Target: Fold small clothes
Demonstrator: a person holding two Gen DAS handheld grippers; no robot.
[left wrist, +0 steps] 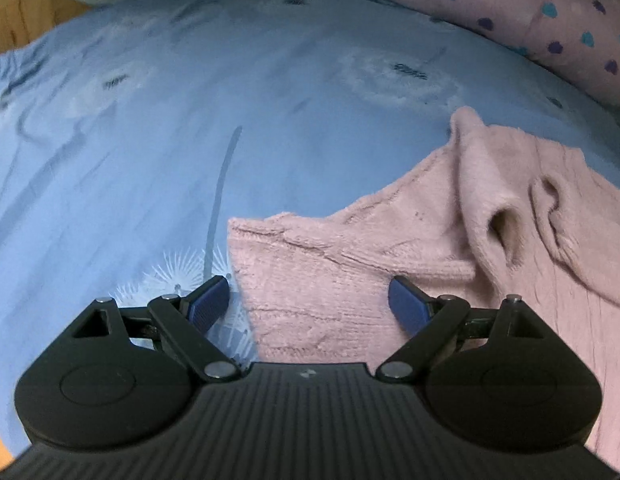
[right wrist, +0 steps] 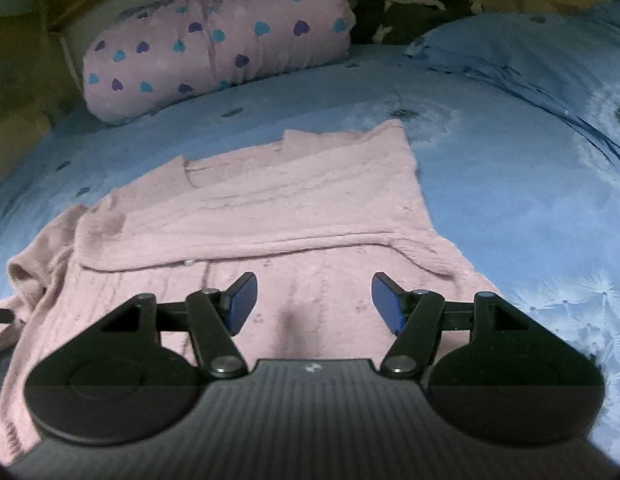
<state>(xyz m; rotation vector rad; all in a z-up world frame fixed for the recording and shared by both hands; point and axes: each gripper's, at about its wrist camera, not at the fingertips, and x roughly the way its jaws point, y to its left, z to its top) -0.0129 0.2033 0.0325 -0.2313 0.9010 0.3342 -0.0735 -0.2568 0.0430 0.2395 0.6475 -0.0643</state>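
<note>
A small pink knitted sweater [right wrist: 269, 200] lies on the blue bedspread [right wrist: 510, 208], one side folded over its middle. In the left wrist view the sweater [left wrist: 330, 272] shows a knitted sleeve end and a bunched fold with a cuff hole [left wrist: 506, 232]. My left gripper [left wrist: 310, 300] is open just above that sleeve end, and its blue pads [left wrist: 209, 300] do not press the cloth. Over the sweater's near part my right gripper [right wrist: 314, 300] stands open, with nothing between its fingers.
A pink pillow with blue and purple hearts [right wrist: 217, 48] lies at the back of the bed. A blue pillow [right wrist: 530, 60] sits at the far right, dark cloth [right wrist: 410, 12] behind it. A wooden bed frame [left wrist: 17, 20] borders the far left.
</note>
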